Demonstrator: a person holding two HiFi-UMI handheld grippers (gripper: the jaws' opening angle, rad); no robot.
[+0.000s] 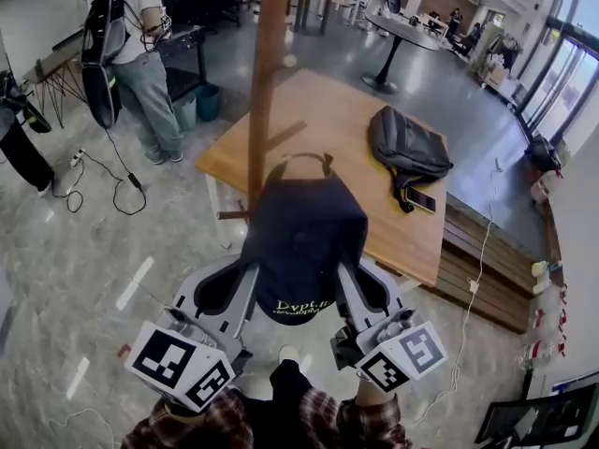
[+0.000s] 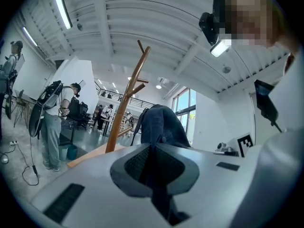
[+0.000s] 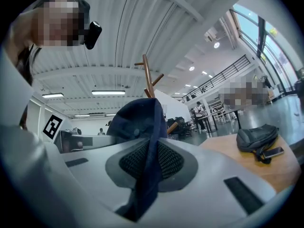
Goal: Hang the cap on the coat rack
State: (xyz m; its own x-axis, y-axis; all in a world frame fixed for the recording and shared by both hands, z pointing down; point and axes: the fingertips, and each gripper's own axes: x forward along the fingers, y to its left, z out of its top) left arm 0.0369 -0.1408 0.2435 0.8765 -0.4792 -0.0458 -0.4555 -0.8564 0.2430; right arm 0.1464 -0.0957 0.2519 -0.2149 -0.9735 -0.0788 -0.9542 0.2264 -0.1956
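1. Since the coat rack point(image 1: 265, 82) stands just ahead, beside the table point(image 1: 328, 129), approach looks nearly done.
2. Navy cap point(image 1: 301, 241) not hung yet: held mid-air between both claws, one per side, likely to keep it spread for a peg.
3. Both clamped on cap fabric: left gripper point(image 1: 246, 283), right gripper point(image 1: 352, 283).

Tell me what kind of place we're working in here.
Probably a large open-plan office or lab hall: a polished floor with a wooden table and coat rack, a round table further back, tall glazed doors, and a railed mezzanine.
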